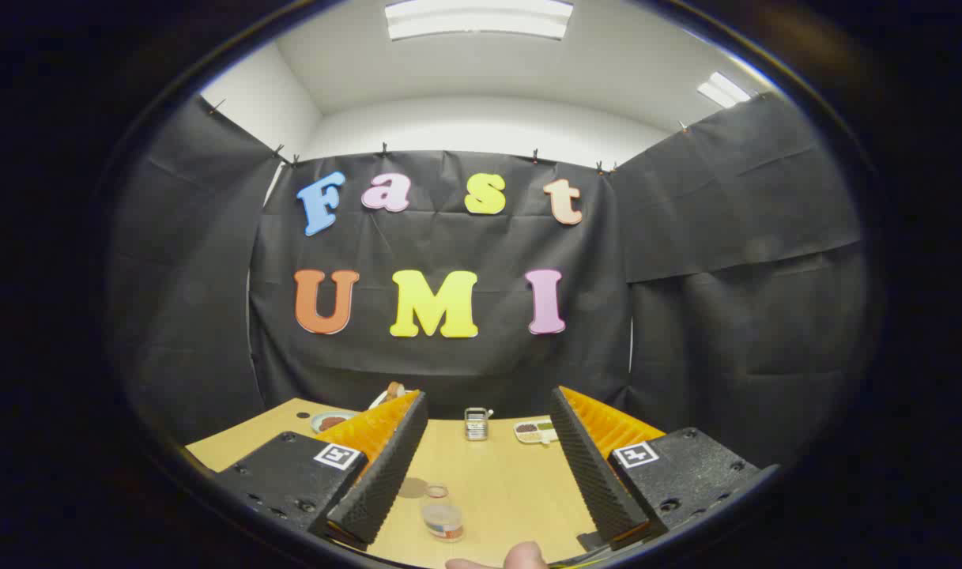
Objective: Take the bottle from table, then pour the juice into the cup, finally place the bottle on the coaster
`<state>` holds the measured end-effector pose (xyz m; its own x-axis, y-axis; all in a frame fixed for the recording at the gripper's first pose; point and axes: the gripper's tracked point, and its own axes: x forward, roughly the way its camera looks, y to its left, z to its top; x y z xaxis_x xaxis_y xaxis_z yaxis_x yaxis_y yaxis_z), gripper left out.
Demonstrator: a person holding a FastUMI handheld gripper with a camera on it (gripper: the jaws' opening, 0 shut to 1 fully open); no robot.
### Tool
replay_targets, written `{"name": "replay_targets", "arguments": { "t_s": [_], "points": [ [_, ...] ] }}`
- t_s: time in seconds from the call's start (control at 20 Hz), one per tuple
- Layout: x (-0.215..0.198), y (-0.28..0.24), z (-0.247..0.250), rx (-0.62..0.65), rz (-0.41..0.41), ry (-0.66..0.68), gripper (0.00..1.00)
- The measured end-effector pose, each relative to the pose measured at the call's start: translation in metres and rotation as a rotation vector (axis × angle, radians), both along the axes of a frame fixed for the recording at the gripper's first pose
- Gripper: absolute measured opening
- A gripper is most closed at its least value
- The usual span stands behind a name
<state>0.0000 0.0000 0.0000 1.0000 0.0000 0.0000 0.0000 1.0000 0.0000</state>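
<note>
My gripper [488, 462] hangs open above the wooden table [512, 474], with a wide gap between its fingers. Below and between the fingers, closer to the left one, stands a small clear bottle [443, 518] with a little orange liquid at its bottom. Behind the bottle a small clear cup [436, 491] rests on the table. Nothing is held between the fingers.
At the far table edge stand a small metal can-like item [476, 424], a tray of dark and green items [534, 431], and a plate [332, 421] partly hidden by the left finger. A person's fingertip [524, 555] shows at the near edge.
</note>
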Motion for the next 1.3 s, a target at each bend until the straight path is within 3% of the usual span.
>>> {"name": "replay_targets", "arguments": {
  "t_s": [0.8, 1.3],
  "points": [
    [-0.004, 0.008, -0.001, -0.002, 0.017, 0.004, 1.0],
    [0.001, 0.013, -0.028, 0.006, 0.038, 0.032, 1.0]
  ]
}}
